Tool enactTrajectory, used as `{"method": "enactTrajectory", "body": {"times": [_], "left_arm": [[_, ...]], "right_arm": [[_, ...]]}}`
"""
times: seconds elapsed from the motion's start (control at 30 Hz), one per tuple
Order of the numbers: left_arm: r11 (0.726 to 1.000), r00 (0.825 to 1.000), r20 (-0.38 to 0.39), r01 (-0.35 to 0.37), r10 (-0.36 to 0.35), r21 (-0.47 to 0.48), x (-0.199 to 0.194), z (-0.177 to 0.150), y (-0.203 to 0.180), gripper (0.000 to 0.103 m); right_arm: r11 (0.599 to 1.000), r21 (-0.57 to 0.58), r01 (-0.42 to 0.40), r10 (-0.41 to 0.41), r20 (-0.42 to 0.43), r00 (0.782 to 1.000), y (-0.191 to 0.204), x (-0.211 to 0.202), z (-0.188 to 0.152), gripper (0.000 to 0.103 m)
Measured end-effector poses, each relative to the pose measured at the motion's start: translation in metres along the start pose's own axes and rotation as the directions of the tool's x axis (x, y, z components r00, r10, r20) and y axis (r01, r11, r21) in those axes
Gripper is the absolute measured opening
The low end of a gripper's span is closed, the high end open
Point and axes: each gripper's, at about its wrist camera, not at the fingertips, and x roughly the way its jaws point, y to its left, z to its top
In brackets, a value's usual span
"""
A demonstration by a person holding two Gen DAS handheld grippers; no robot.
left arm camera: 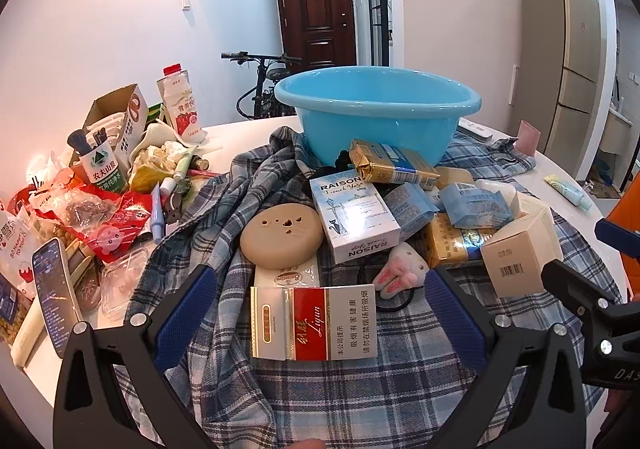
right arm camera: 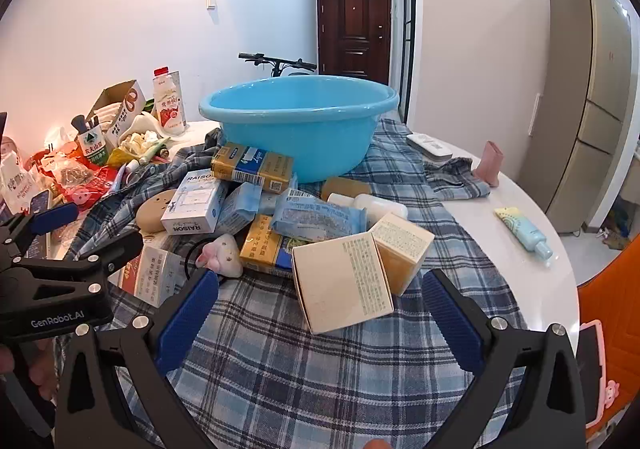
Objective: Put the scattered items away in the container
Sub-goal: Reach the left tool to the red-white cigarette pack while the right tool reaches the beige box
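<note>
A blue plastic basin (left arm camera: 376,105) (right arm camera: 300,125) stands on a plaid cloth (left arm camera: 400,377) (right arm camera: 304,361) at the back of the table. In front of it lies a pile: a white RAISON box (left arm camera: 352,217) (right arm camera: 196,201), a gold pack (left arm camera: 392,163) (right arm camera: 252,167), blue packets (right arm camera: 316,215), a tan round case (left arm camera: 282,235) and a beige carton (left arm camera: 520,253) (right arm camera: 344,281). My left gripper (left arm camera: 316,309) is open around a red and white cigarette pack (left arm camera: 316,323), not closed on it. My right gripper (right arm camera: 320,305) is open just before the beige carton.
Snack bags, a phone (left arm camera: 54,289), a milk bottle (left arm camera: 180,105) and an open carton (left arm camera: 116,121) crowd the left of the table. A tube (right arm camera: 524,233), a pink cup (right arm camera: 492,163) and a remote (right arm camera: 430,145) lie on the right. The table edge curves away at right.
</note>
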Motion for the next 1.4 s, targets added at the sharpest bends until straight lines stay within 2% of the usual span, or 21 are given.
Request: {"method": "enactTrajectory", "body": {"times": [0.53, 0.87, 0.93, 1.03, 1.17, 1.23, 1.4], "left_arm": [[1.0, 1.0, -0.004, 0.002, -0.002, -0.001, -0.001, 0.001, -0.001, 0.103], [1.0, 1.0, -0.014, -0.002, 0.002, -0.007, 0.004, -0.001, 0.004, 0.103], [1.0, 1.0, -0.016, -0.004, 0.003, -0.009, 0.006, -0.002, 0.005, 0.103], [1.0, 1.0, -0.021, -0.006, 0.006, -0.015, 0.008, -0.004, 0.007, 0.103], [0.999, 0.999, -0.037, 0.027, -0.028, -0.031, 0.012, -0.006, 0.011, 0.103], [0.999, 0.999, -0.04, 0.019, -0.021, -0.036, 0.013, -0.007, 0.014, 0.103], [0.999, 0.999, -0.05, 0.003, -0.005, -0.047, 0.017, -0.009, 0.023, 0.103]], "right_arm": [[0.998, -0.057, 0.041, -0.039, 0.035, 0.999, 0.014, -0.001, 0.003, 0.103], [0.997, -0.065, 0.052, -0.054, -0.017, 0.998, -0.001, 0.014, 0.0, 0.103], [0.999, -0.046, 0.025, -0.026, -0.034, 0.999, -0.011, 0.019, 0.0, 0.103], [0.998, 0.001, -0.056, 0.056, -0.065, 0.996, -0.027, 0.031, 0.001, 0.103], [0.994, 0.001, -0.106, 0.105, -0.099, 0.99, -0.031, 0.046, 0.003, 0.103], [0.99, 0.019, -0.141, 0.142, -0.11, 0.984, -0.031, 0.052, 0.003, 0.103], [0.987, 0.042, -0.157, 0.161, -0.132, 0.978, -0.033, 0.065, -0.001, 0.103]]}}
